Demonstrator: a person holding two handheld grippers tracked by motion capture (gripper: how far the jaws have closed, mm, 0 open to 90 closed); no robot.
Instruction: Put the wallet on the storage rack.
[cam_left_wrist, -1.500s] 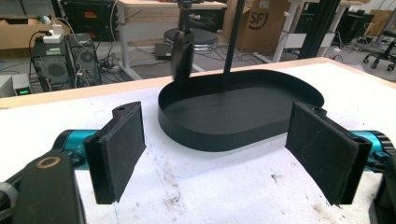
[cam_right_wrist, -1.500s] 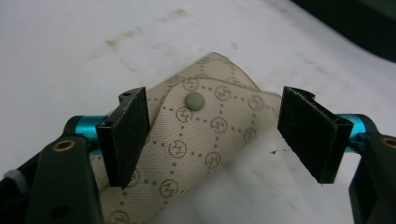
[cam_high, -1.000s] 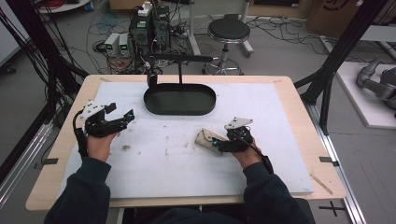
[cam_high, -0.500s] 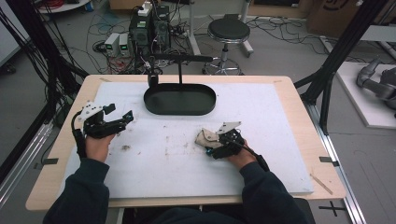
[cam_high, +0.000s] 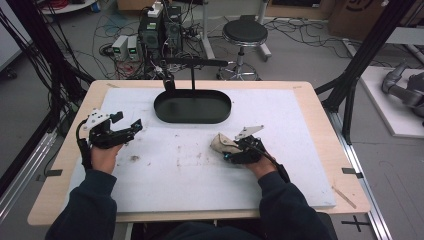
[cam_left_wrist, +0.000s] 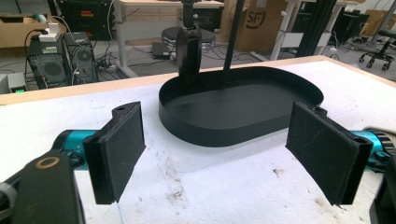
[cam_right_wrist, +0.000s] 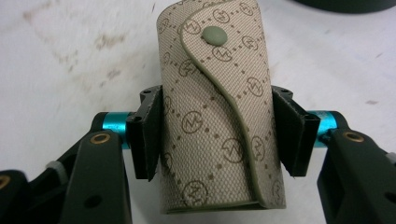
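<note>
A: Right gripper (cam_right_wrist: 217, 135) is pinching the pouch (cam_right_wrist: 215, 112), pads flat on both long sides. Jaws have just been closing, pouch between them. Left gripper (cam_left_wrist: 229, 154) is spread wide, nothing between its pads.

B: What does the pouch look like?

A: Beige woven fabric, printed round monogram and dot lines, curved flap shut with one matching snap button. Folded narrow, longer than the pads are wide, so it sticks out past them at both ends.

B: Where is it?

A: On the white mat (cam_high: 300, 165), right of centre, in front of the person's right hand (cam_high: 255, 160). Left gripper (cam_high: 117, 134) is near the mat's left edge.

B: Room around it?

A: Bare mat on all sides, some brown smudges between the hands. The black oval tray (cam_high: 192, 107) is farther back at centre, well apart from the pouch, with a black stand (cam_high: 192, 75) rising behind it.

B: Any change from a second ago?

A: Pouch and right hand sit about where they were; left gripper unmoved.
</note>
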